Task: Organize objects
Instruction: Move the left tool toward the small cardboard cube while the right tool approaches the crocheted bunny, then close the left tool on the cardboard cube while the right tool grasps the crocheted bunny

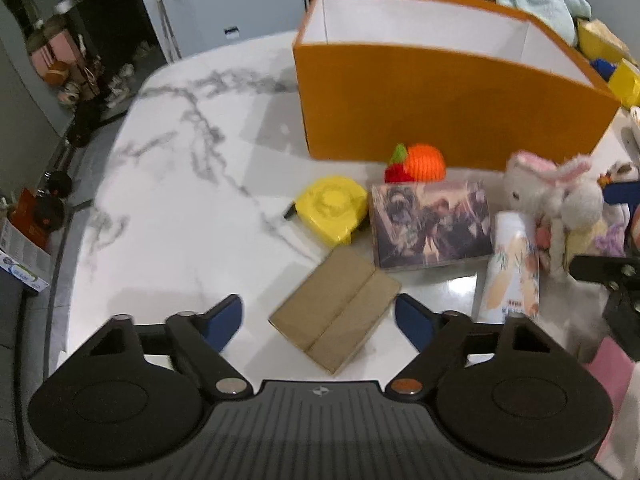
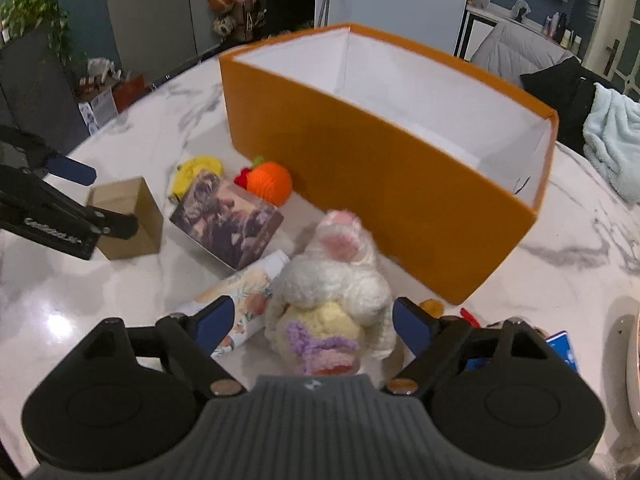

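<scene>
An empty orange box with a white inside stands on the marble table; it also shows in the right wrist view. My left gripper is open, its jaws on either side of a small brown cardboard box, above it. My right gripper is open around a white plush rabbit, not closed on it. The rabbit lies right of a picture-printed box.
A yellow tape measure, an orange knitted fruit and a floral tube lie in front of the orange box. The picture box, the brown box and the left gripper show in the right view. The table edge curves at left.
</scene>
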`<state>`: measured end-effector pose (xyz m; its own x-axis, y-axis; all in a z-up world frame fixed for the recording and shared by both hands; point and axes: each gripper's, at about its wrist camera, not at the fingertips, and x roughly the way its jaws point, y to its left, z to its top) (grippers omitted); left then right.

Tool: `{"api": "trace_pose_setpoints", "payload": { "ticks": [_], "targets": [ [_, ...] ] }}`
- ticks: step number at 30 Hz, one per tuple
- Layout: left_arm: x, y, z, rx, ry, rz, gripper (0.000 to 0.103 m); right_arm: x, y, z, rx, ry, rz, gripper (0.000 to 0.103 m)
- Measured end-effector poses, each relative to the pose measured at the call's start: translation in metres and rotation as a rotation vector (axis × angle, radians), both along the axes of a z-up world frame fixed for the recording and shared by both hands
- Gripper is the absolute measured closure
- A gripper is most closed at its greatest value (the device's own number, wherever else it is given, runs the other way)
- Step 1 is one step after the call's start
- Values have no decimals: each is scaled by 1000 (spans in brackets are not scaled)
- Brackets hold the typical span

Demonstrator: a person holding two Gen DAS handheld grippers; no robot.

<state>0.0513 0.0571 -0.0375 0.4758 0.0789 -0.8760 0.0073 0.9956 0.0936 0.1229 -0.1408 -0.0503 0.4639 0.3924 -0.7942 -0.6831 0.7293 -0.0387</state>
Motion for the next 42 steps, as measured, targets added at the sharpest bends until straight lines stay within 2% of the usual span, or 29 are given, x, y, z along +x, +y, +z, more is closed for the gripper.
{"api": "trace_pose_setpoints", "payload": {
  "ticks": [3, 6, 13, 18, 26, 28, 29, 31, 33, 34, 36, 42],
  "targets": [
    [1, 9, -9, -68, 43, 27, 26, 7, 3, -13, -31, -5, -15, 16],
    [0, 13, -13, -102, 48, 28, 28, 15, 3, -23, -37, 6, -40, 20],
    [1, 13, -14, -109, 30, 29, 30, 19, 3, -23, -23, 34, -56, 24],
    [-1, 15, -12, -139, 32, 31, 39, 21, -1, -18, -10, 66, -74, 28],
    [-3, 19, -9, -171, 26, 20, 43, 21, -6, -11, 1, 77, -96, 29],
    [-4, 14, -9, -145, 34, -14, 43, 22, -7, -12, 3, 82, -98, 29],
    [-5, 9, -10, -108, 37, -39, 41, 22, -8, -12, 4, 84, -99, 29],
    [-9, -2, -10, 6, -3, -89, 39, 21, -9, -12, 4, 85, -97, 28],
    [-11, -11, -10, 124, -48, -127, 25, 21, -9, -12, 4, 84, -95, 28],
    [-11, -13, -10, 159, -67, -143, 25, 21, -9, -11, 5, 84, -95, 28],
    [-10, -14, -9, 174, -100, -167, 25, 20, -10, -11, 7, 84, -95, 28],
    [4, -4, -12, 103, -122, -165, 25, 20, -14, -11, 18, 93, -99, 28]
  ]
}}
